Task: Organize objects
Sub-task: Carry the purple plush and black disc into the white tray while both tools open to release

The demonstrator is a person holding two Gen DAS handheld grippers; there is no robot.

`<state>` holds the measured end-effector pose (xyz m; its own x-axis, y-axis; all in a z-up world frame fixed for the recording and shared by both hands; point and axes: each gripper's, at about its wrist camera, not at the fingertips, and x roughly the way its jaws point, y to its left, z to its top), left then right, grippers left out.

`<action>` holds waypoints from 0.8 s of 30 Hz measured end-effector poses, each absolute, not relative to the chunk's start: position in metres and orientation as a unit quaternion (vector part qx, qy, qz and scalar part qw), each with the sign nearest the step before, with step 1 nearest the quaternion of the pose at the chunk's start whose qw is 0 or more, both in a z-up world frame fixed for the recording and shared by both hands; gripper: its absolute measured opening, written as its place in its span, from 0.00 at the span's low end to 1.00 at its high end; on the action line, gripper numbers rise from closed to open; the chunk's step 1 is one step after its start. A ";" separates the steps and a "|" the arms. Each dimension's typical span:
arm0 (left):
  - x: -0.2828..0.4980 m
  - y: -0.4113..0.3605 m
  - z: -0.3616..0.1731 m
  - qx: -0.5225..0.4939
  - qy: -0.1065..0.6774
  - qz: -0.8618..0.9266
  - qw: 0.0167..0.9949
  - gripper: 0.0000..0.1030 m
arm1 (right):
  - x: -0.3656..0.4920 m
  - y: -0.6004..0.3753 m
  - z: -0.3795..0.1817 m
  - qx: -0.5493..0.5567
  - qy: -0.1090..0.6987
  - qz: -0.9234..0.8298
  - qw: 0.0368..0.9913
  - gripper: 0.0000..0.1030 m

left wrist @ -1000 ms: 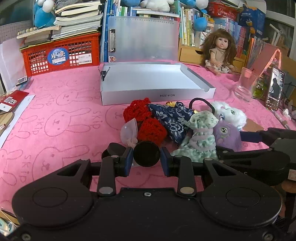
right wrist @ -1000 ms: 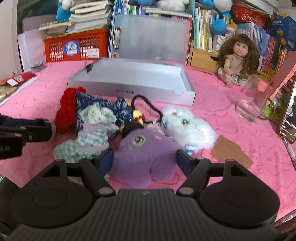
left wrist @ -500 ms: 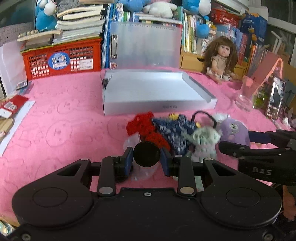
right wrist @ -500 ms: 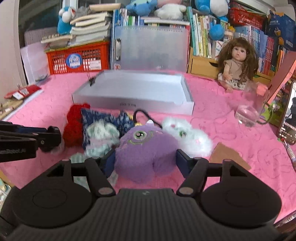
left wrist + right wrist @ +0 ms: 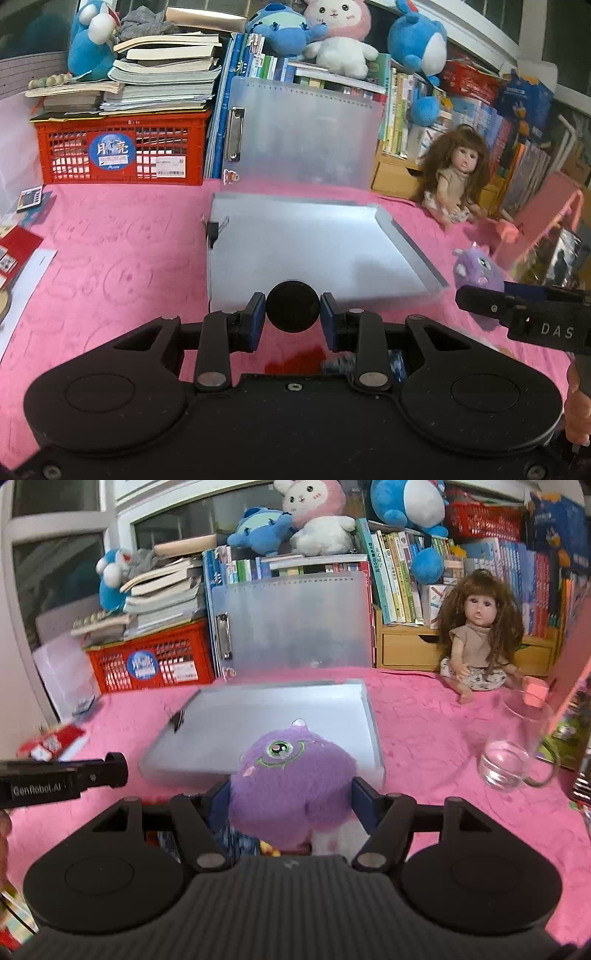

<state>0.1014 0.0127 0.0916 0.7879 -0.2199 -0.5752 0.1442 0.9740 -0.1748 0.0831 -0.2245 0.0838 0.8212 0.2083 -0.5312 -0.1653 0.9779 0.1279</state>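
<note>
My left gripper is shut on a black round object, held above the near edge of the shallow grey box. My right gripper is shut on a purple one-eyed plush monster, lifted in front of the same grey box. In the left wrist view the plush shows at the right, above my right gripper's fingers. A red crochet piece and blue patterned cloth lie on the pink cloth below the grippers, mostly hidden.
A red basket under stacked books and an upright clear folder stand behind the box. A doll sits at the back right, and a glass mug stands right of the box. Red packets lie at the left edge.
The right jaws closed on the purple plush and lifted it. Both grippers rose and moved toward the grey box with their objects. The pile has dropped below the grippers.
</note>
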 end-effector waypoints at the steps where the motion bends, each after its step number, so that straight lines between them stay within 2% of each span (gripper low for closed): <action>1: 0.111 0.012 0.093 -0.063 0.315 -0.096 0.942 0.29 | 0.094 -0.225 0.087 0.042 0.285 0.100 0.952 0.67; 7: 0.168 0.005 0.083 -0.066 0.344 -0.083 0.933 0.29 | 0.141 -0.219 0.093 0.046 0.301 0.112 0.946 0.67; 13: 0.217 0.004 0.059 -0.082 0.370 -0.059 0.923 0.29 | 0.187 -0.208 0.076 0.034 0.328 0.111 0.937 0.67; 24: 0.244 -0.010 0.029 -0.047 0.391 -0.040 0.919 0.29 | 0.227 -0.200 0.040 0.020 0.368 0.087 0.925 0.67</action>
